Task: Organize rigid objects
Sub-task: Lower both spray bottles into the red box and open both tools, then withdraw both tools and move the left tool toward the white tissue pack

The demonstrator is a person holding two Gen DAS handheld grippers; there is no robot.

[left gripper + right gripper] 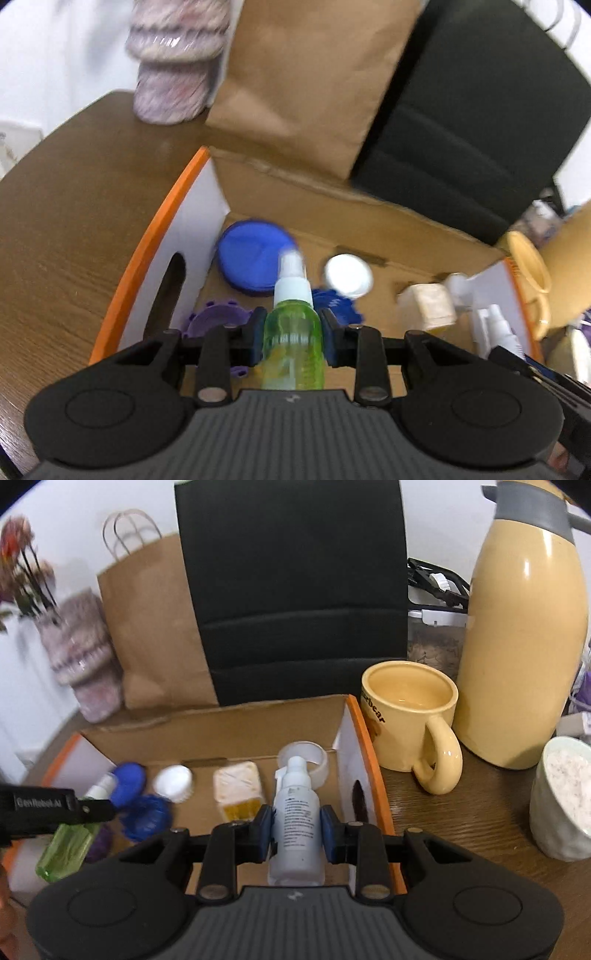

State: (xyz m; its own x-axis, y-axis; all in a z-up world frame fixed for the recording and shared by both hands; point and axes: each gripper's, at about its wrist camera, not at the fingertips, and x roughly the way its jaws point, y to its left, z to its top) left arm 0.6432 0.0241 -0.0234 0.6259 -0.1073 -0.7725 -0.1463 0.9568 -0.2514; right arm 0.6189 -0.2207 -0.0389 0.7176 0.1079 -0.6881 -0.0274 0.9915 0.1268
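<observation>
My left gripper (293, 338) is shut on a green spray bottle (293, 350) with a white nozzle, held over the left end of an open cardboard box (295, 192) with orange-edged ends. My right gripper (297, 829) is shut on a white dropper bottle (297, 830) over the box's right end (364, 746). Inside lie a blue round lid (255, 258), a white cap (349, 275), a dark blue cap (338, 304), a purple cap (216, 319), a cream cube (238, 784) and a clear tape roll (304, 755). The green bottle (66, 845) and left gripper also show at the right wrist view's left edge.
A brown paper bag (147, 627) and a black chair back (291, 583) stand behind the box. A yellow mug (410, 716), a tall yellow thermos (524, 635) and a white cup (565, 794) stand on the wooden table (461, 812) to the right. A fluffy vase (81, 650) stands far left.
</observation>
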